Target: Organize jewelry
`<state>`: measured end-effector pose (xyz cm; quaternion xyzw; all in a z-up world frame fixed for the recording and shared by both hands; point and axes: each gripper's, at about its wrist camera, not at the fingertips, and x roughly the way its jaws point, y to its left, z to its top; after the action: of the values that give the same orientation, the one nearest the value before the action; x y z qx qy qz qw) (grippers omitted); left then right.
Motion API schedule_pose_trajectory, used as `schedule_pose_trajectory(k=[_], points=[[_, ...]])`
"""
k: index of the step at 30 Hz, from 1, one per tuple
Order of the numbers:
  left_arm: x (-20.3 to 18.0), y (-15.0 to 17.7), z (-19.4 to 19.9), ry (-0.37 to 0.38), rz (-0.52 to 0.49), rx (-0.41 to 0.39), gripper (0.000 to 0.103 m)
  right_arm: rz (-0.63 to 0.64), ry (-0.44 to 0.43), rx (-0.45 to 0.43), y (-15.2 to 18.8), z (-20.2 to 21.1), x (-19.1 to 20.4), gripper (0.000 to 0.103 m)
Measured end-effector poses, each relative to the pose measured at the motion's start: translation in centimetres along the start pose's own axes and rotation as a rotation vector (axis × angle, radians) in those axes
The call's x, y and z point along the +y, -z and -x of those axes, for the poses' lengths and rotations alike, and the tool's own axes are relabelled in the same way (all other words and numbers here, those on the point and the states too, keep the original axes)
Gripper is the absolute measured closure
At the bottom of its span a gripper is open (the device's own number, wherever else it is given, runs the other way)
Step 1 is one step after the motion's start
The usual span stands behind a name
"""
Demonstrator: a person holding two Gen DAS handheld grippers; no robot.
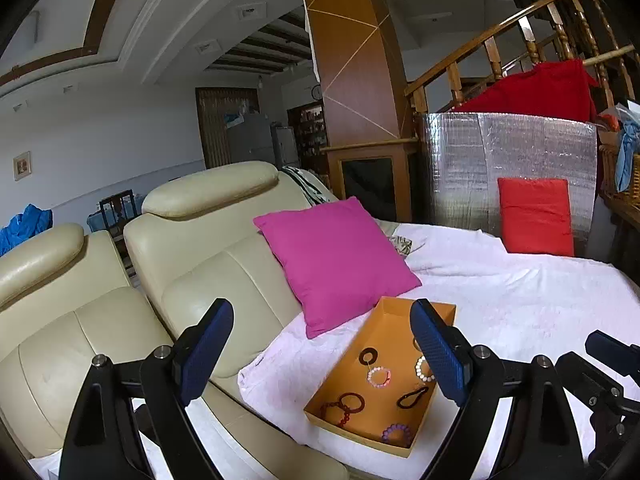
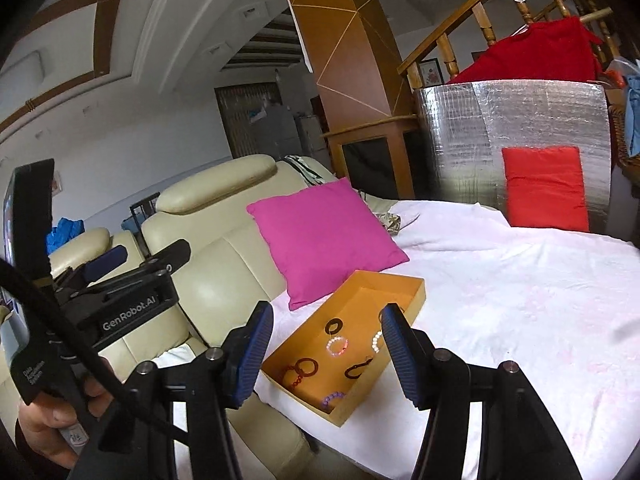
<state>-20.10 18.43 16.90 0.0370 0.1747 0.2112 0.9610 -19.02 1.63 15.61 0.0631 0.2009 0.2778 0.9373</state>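
Left tool (image 1: 322, 354): jaws wide apart, empty.
Right tool (image 2: 328, 354): jaws wide apart, empty.
Orange box (image 2: 416, 294): lower centre, bracelets inside.

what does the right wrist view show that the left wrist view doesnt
Only the right wrist view shows the person's left hand gripping the left gripper's body and the screen mounted on it. Only the left wrist view shows the framed picture on the far wall, and the right gripper only at its edge. Both share the orange tray of bracelets on the white cover, the pink pillow, the red cushion, and open fingers holding nothing.
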Motion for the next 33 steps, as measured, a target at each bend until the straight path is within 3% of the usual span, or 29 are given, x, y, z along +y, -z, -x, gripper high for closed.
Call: schedule_pose_trajectory(k=[33], points=[[2.2,3.2,-5.1,-0.016,0.005,0.098,0.013,0.032,0.037,0.090,1.0,-5.0,2.5,0.043]])
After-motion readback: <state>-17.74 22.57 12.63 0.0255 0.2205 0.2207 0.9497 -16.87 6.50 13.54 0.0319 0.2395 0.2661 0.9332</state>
